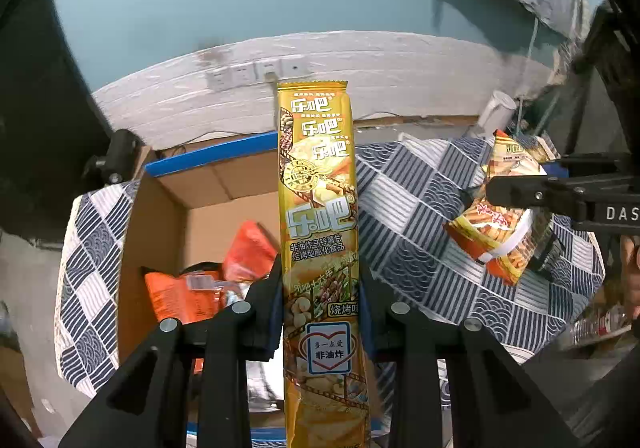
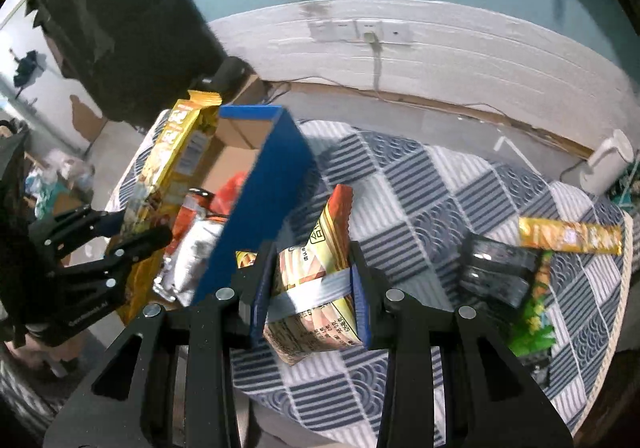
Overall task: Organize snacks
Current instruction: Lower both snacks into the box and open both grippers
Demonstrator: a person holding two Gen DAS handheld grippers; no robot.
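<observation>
Snacks are mid-carry: left tongs (image 1: pixel 320 288) pinch a long yellow foil chip sleeve (image 1: pixel 318 184), right tongs (image 2: pixel 310 280) pinch a small orange-and-white snack bag (image 2: pixel 316 280), both near the open blue-edged cardboard box (image 2: pixel 256 184) at the checked surface's (image 2: pixel 460 188) left. Next, I judge: lower each inside, release.

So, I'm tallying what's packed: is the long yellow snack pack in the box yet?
Not yet. The long yellow pack is clamped in the left gripper, held above the open cardboard box.
</observation>
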